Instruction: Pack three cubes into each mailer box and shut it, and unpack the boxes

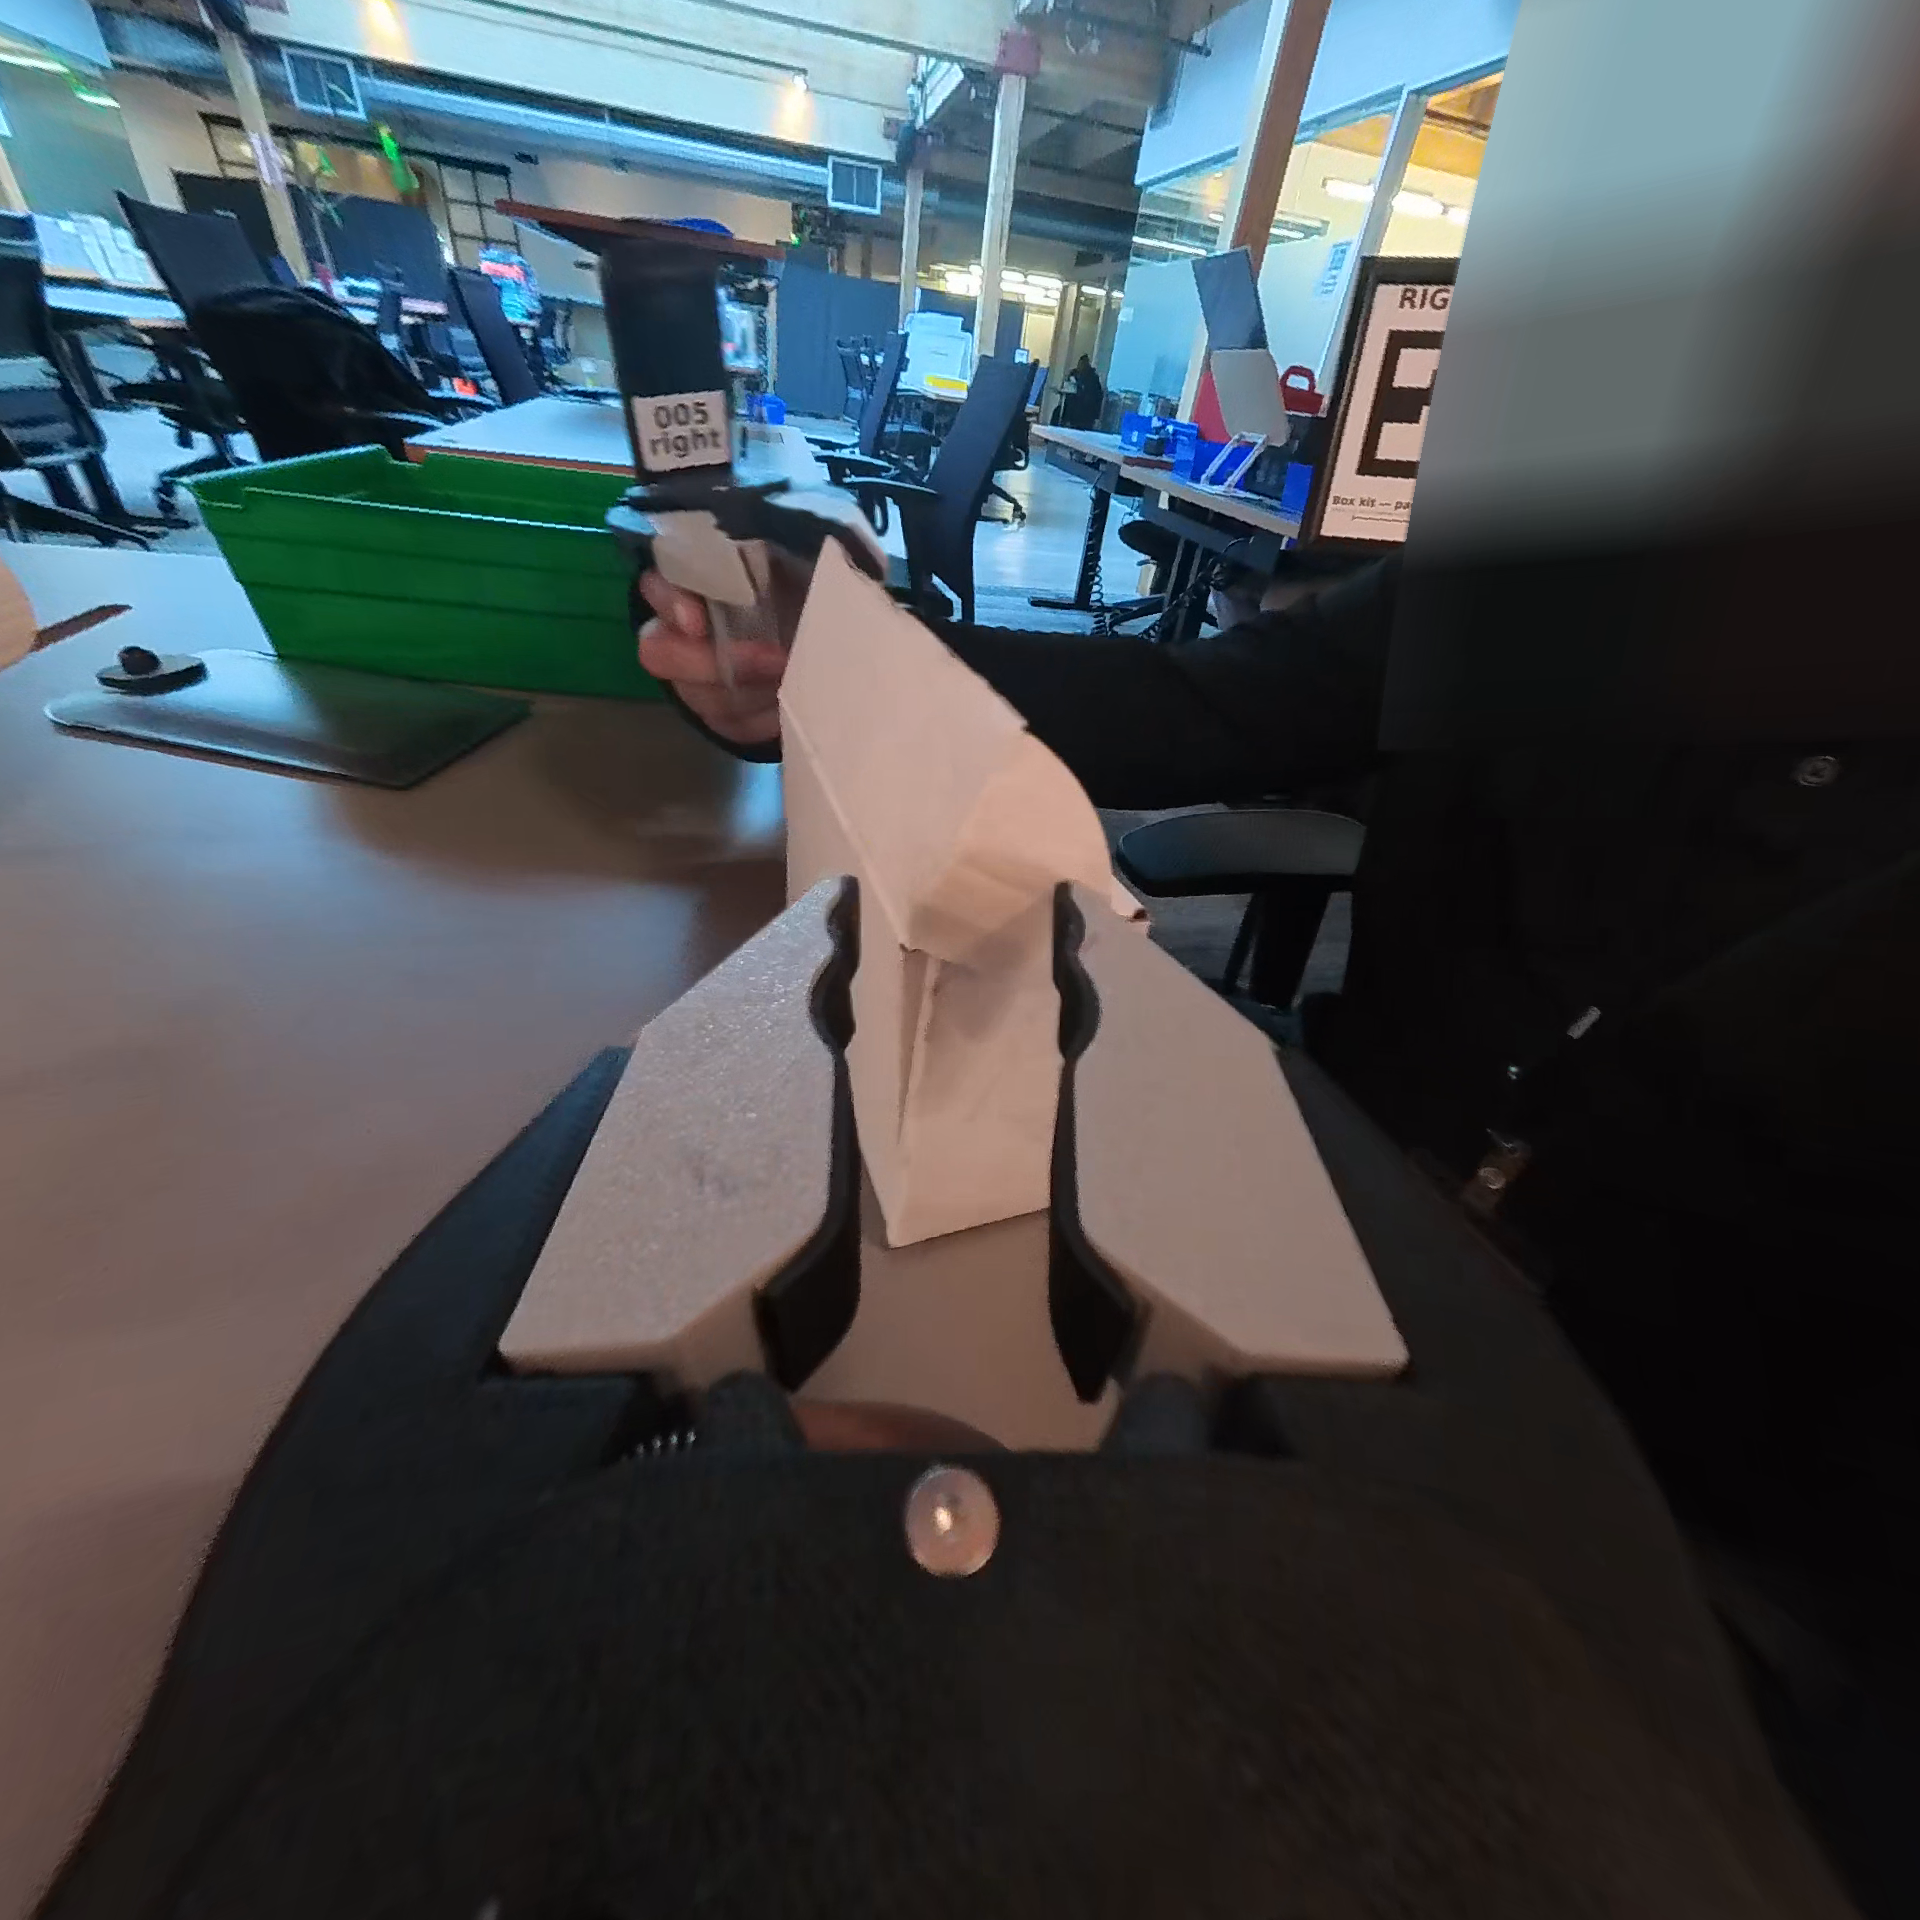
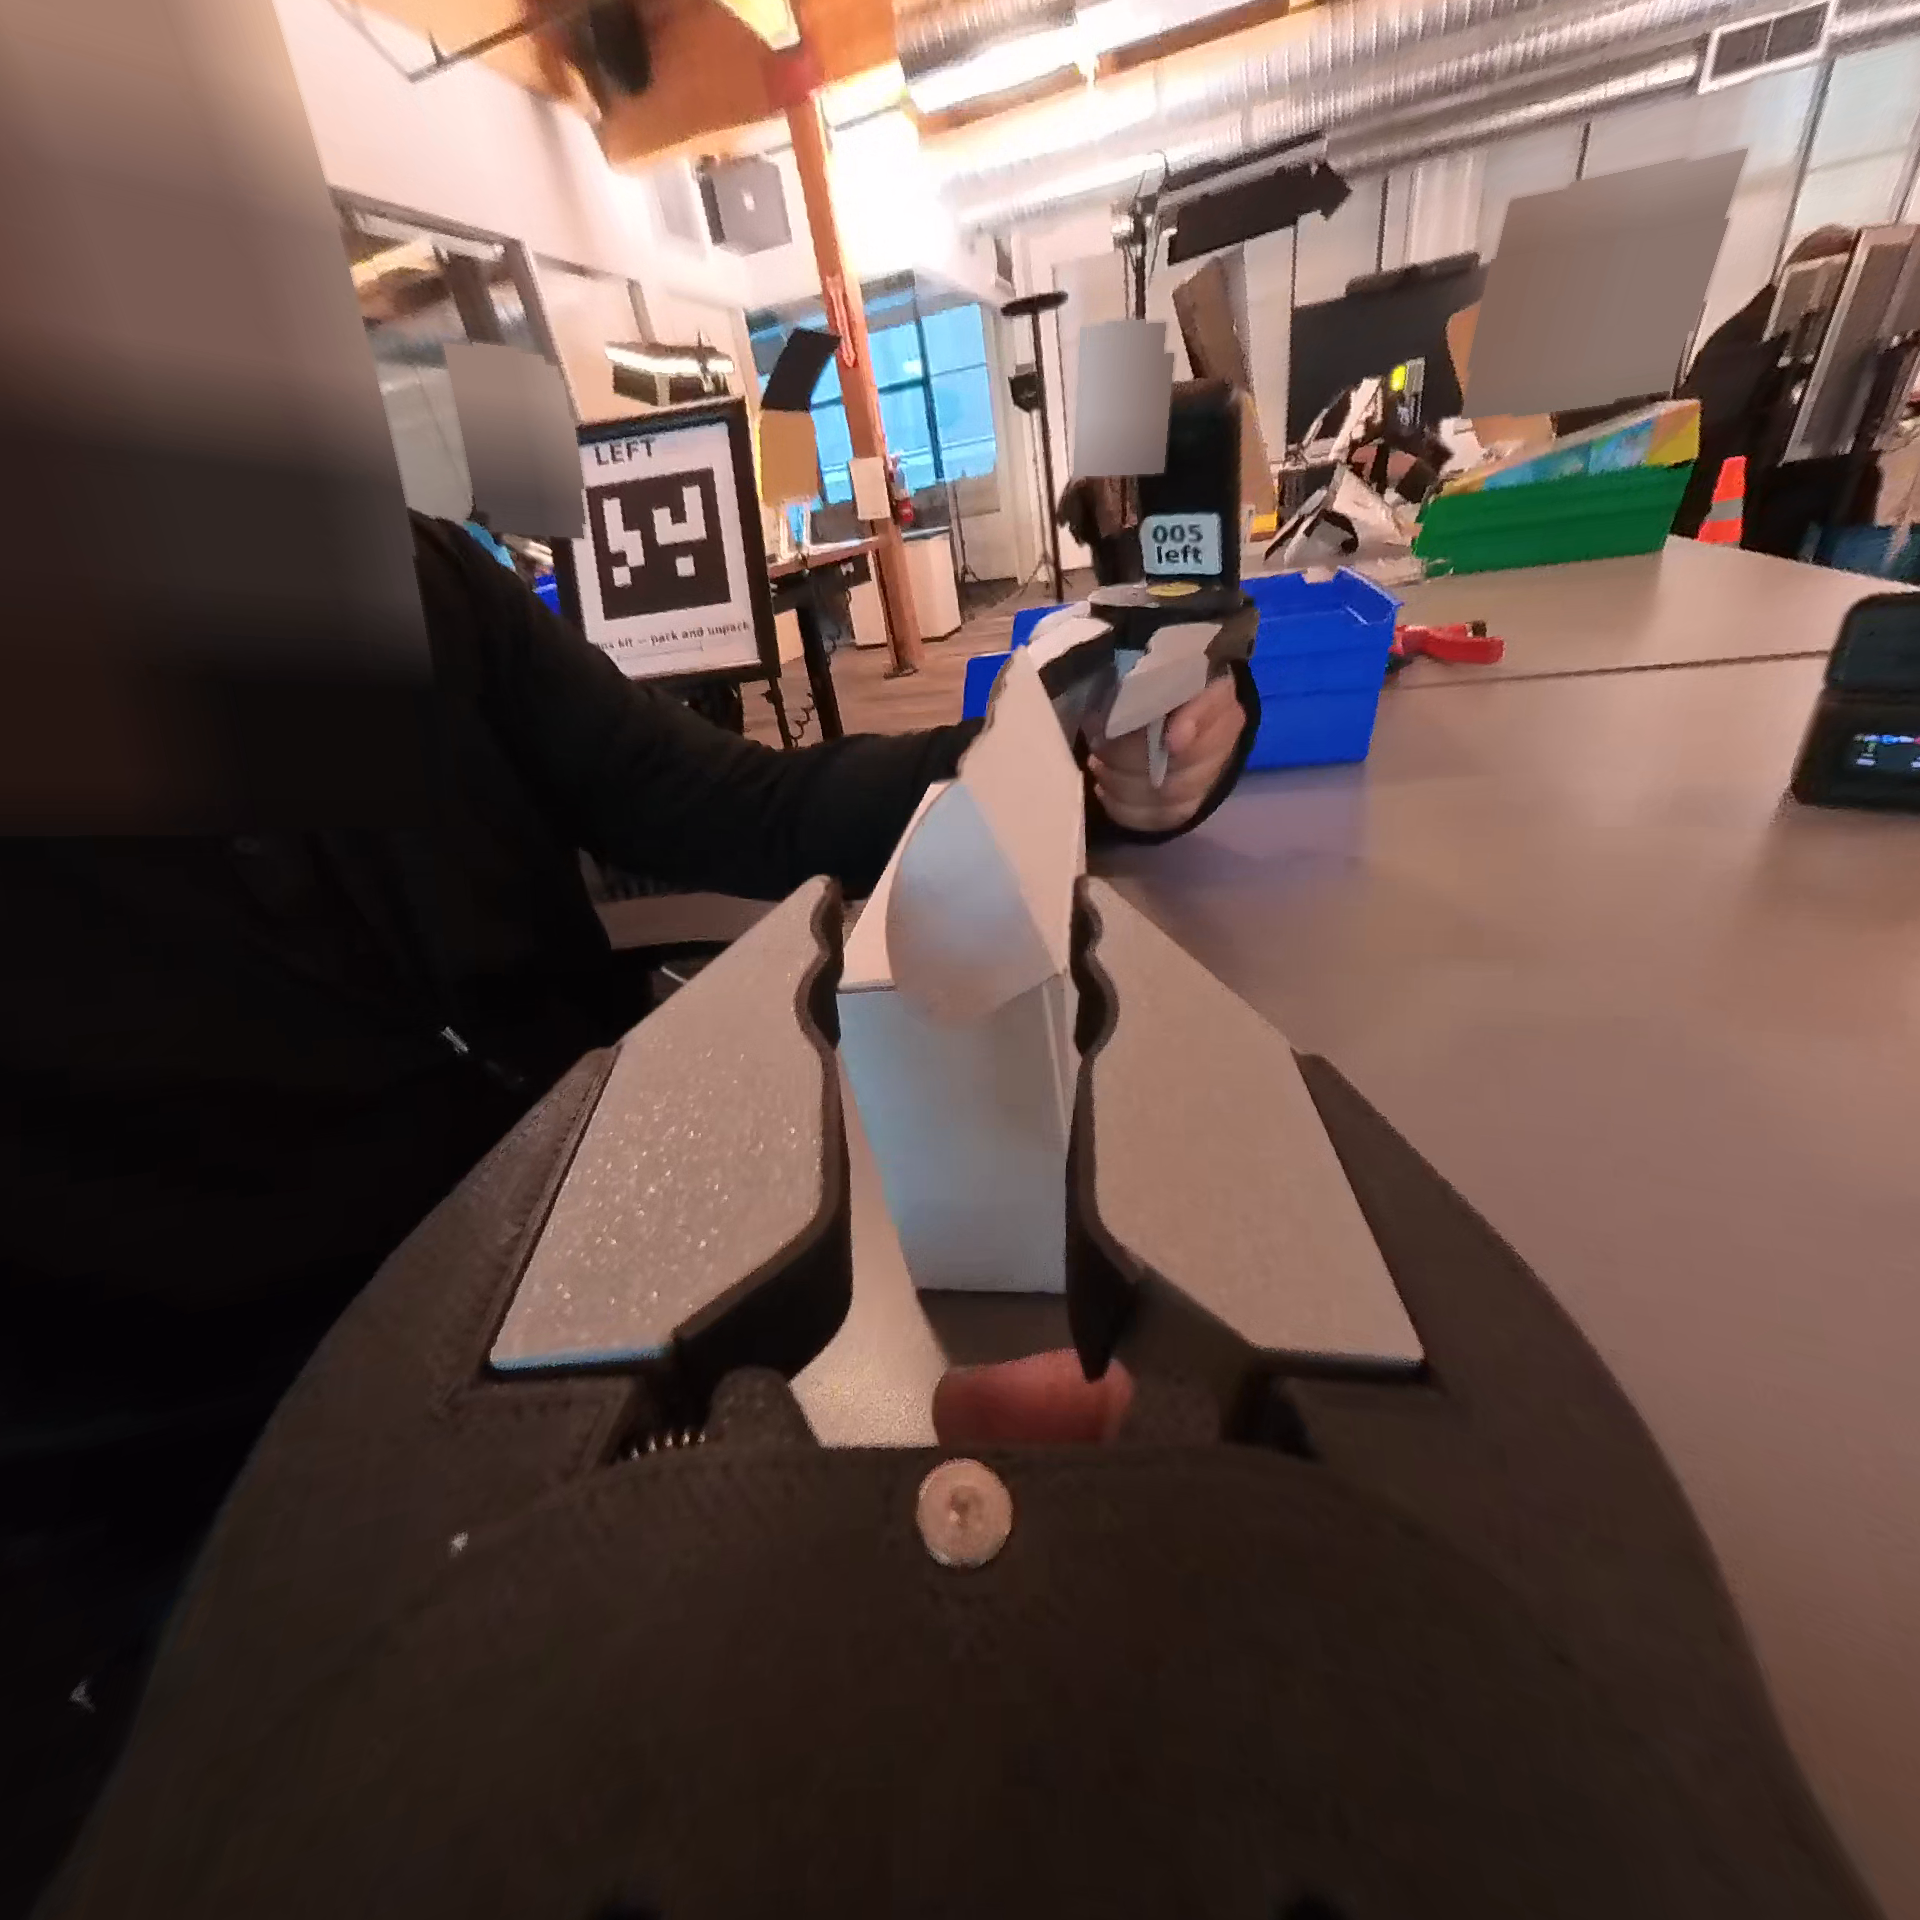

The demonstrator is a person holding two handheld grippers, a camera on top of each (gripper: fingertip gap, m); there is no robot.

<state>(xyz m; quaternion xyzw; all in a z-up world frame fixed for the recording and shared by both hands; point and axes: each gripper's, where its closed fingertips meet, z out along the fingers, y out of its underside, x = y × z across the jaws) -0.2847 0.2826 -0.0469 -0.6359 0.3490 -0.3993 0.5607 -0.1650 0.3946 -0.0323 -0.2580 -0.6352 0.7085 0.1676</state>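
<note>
The left claw (image 1: 956,935) pinches one end of the white mailer box (image 1: 935,790) (held up off the table (image 1: 312,987)), and the right claw (image 2: 956,935) pinches the other end.

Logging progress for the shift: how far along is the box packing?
Done: nothing that shows; no cubes are in view. In hand: one white mailer box, held off the table between the left gripper and right gripper, flaps loose. Left: cannot tell how many boxes remain.
</note>
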